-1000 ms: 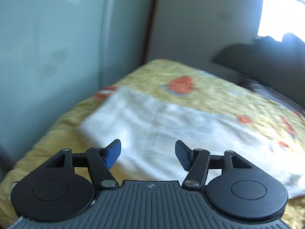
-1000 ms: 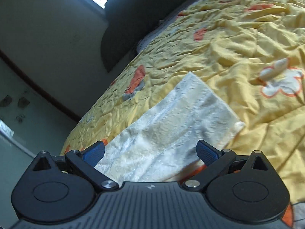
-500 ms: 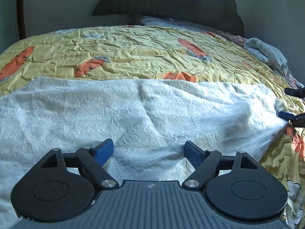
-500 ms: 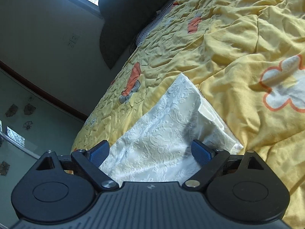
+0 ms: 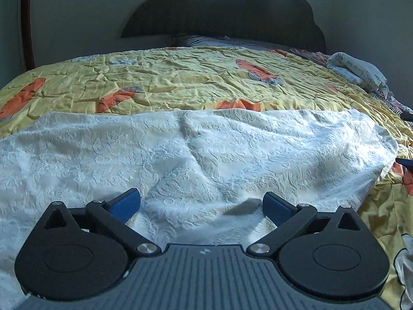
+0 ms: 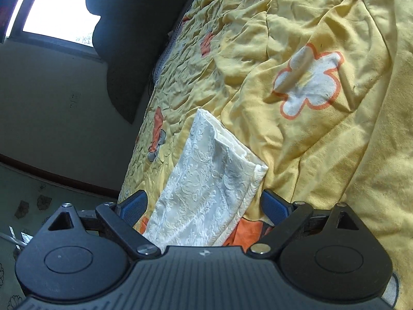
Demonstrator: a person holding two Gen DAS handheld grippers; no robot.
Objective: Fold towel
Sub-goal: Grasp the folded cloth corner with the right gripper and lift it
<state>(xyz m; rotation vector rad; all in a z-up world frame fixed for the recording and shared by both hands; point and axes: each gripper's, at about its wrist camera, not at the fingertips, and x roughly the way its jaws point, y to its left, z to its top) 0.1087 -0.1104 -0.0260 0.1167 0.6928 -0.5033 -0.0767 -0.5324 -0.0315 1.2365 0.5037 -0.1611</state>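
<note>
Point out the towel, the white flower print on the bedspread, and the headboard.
towel point(image 5: 206, 155): left wrist view, middle of its embossed white top.
white flower print point(image 6: 309, 82): right wrist view, centre of the orange-edged flower.
headboard point(image 5: 232, 7): left wrist view, middle of its dark panel.

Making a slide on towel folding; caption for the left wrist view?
Open left gripper poised above a white embossed towel spread over a yellow quilt.

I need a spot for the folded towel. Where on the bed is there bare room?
Free: the yellow flowered quilt between the white embossed towel and the dark headboard. Also the quilt to the right of the towel's end. Crowded: the far right corner, where a pale rolled cloth lies.
</note>
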